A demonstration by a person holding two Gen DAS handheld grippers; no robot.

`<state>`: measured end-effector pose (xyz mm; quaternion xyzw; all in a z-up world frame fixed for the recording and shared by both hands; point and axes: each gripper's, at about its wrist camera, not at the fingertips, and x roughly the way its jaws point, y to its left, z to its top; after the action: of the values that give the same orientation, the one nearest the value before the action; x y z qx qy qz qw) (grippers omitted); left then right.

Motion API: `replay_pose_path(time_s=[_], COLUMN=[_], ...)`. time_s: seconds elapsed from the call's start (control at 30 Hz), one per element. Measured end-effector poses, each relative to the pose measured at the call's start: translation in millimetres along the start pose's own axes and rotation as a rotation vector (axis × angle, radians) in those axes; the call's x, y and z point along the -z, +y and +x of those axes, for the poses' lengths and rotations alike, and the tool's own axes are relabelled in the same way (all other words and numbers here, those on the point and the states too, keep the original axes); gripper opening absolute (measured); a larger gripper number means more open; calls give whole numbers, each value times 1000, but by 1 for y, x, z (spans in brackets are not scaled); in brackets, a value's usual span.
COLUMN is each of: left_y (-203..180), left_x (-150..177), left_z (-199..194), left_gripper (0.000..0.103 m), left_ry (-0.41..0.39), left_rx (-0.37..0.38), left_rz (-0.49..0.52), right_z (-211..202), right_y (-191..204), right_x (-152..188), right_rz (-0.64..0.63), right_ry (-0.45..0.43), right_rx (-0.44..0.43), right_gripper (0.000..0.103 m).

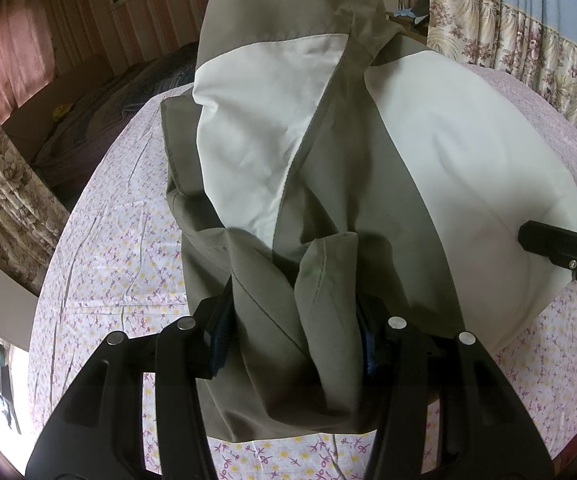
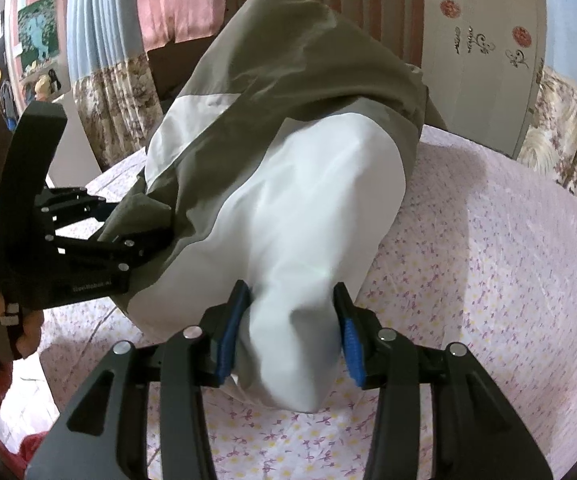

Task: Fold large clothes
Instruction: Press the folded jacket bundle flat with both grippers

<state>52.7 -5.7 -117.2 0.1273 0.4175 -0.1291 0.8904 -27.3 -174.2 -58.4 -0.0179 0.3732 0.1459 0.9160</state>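
Garment: the olive and cream jacket (image 1: 328, 168) was smooth, thin woven cloth with stitched seams, raised off the bed in soft, bunched folds.
Left gripper: the left gripper (image 1: 292, 344) had its blue ribbed pads clamped on a gathered olive fold.
Right gripper: the right gripper (image 2: 288, 332) pinched a rounded cream bulge between its jaws.
Bed: the bedsheet (image 2: 488, 240) was pale pink cotton, creased, printed with small purple and yellow flowers.
Room: floral curtains (image 1: 508, 20) hung in pleats behind.

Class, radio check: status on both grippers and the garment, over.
Left gripper shut on olive-and-white fabric garment, olive part. Right gripper shut on its white part. Garment lifted over floral bedsheet. Nothing in the way.
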Motion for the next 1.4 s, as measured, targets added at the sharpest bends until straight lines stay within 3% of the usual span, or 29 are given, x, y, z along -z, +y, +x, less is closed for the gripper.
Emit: replay_pose_path(time_s=[0.8, 1.4], left_y=[1, 5], left_x=[2, 4], left_z=[-1, -2], left_gripper=[50, 53], left_ry=[0, -11], left_rx=[3, 25], left_rz=[-6, -2], right_z=[5, -4], right_y=[-13, 34], right_x=[1, -1], right_rz=[64, -351], right_ry=[8, 21], right_rx=[-49, 144], right_gripper=[47, 43])
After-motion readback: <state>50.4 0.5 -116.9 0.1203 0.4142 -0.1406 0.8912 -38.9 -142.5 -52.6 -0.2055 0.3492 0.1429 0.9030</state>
